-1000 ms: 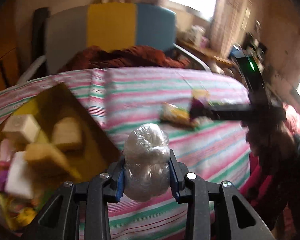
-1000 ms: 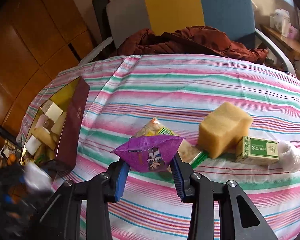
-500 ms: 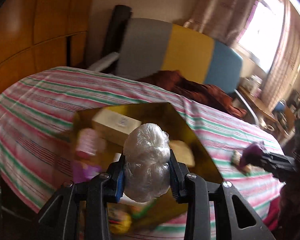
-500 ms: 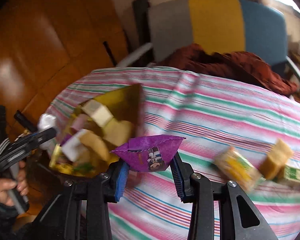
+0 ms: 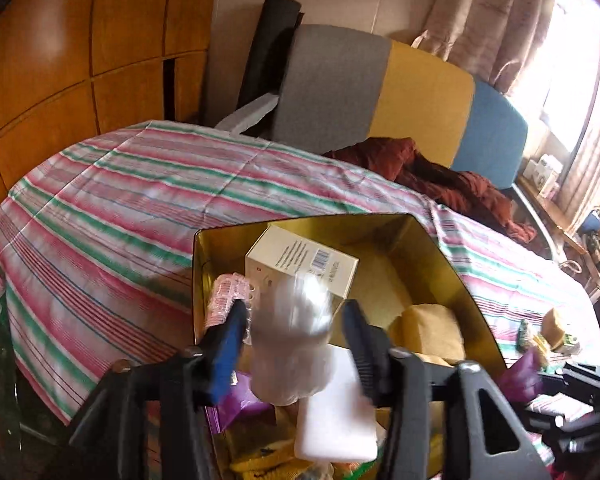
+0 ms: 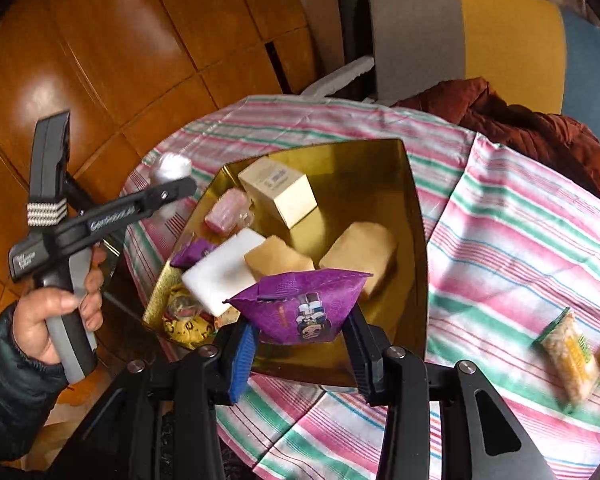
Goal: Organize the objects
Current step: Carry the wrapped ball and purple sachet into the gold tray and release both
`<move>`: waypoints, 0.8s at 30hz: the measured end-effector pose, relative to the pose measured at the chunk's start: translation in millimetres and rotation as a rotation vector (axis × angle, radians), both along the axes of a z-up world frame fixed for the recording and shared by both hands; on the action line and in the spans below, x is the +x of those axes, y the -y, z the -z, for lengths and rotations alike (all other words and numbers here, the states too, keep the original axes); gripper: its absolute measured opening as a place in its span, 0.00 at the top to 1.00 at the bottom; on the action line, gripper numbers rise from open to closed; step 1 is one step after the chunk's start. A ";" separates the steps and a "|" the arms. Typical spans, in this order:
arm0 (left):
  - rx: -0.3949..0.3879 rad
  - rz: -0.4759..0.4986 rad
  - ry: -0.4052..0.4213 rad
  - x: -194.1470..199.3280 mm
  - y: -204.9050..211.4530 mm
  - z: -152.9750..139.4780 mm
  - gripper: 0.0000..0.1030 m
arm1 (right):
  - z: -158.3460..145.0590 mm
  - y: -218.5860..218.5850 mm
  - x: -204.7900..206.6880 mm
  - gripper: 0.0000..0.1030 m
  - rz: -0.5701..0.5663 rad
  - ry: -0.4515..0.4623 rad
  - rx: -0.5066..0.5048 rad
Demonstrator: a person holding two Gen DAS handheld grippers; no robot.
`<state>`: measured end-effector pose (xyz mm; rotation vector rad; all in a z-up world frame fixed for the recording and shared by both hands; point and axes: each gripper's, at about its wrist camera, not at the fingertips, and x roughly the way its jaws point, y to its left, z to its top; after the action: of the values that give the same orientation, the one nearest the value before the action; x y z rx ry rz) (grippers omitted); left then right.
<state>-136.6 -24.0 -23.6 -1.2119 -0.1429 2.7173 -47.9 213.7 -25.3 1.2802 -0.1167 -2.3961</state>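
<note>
My left gripper over gold box, jaws opening, plastic-wrapped ball loose between pads. My right gripper clamps purple packet above box's near edge.

Little can be read. The cream cardboard box in the gold tin carries a barcode and lines of print too small to make out. The black left gripper bears raised lettering along its finger, blurred beyond reading.
</note>
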 end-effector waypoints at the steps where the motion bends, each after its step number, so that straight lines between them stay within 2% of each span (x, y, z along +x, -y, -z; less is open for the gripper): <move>1: -0.007 -0.006 0.003 -0.2 -1.2 1.5 0.39 | 3.2 1.3 -1.0 0.50 0.004 0.011 0.004; 2: -0.008 -0.007 0.002 1.7 -2.4 2.0 0.35 | 5.9 1.3 -1.1 0.34 0.007 0.018 0.007; 4: 0.000 -0.003 -0.003 6.6 -4.2 1.5 0.32 | 9.5 2.5 -1.2 0.22 0.018 0.024 0.018; 9: -0.009 -0.005 -0.032 21.8 -7.5 -5.1 0.31 | 13.8 3.8 2.8 0.22 0.031 0.036 0.012; 14: -0.046 -0.003 -0.071 45.5 -14.6 -13.2 0.31 | 12.2 7.3 11.4 0.14 0.051 0.025 0.015; 22: -0.085 -0.001 -0.101 73.9 -21.2 -18.1 0.30 | -4.7 13.9 29.8 0.00 0.112 -0.087 0.083; 24: -0.094 0.003 -0.105 80.2 -23.8 -18.3 0.30 | -8.3 14.1 34.1 0.00 0.125 -0.113 0.093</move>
<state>-56.5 -0.2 -5.3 -1.0881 -0.0001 2.8064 -13.8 199.5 -17.0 1.2075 -0.0535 -2.6020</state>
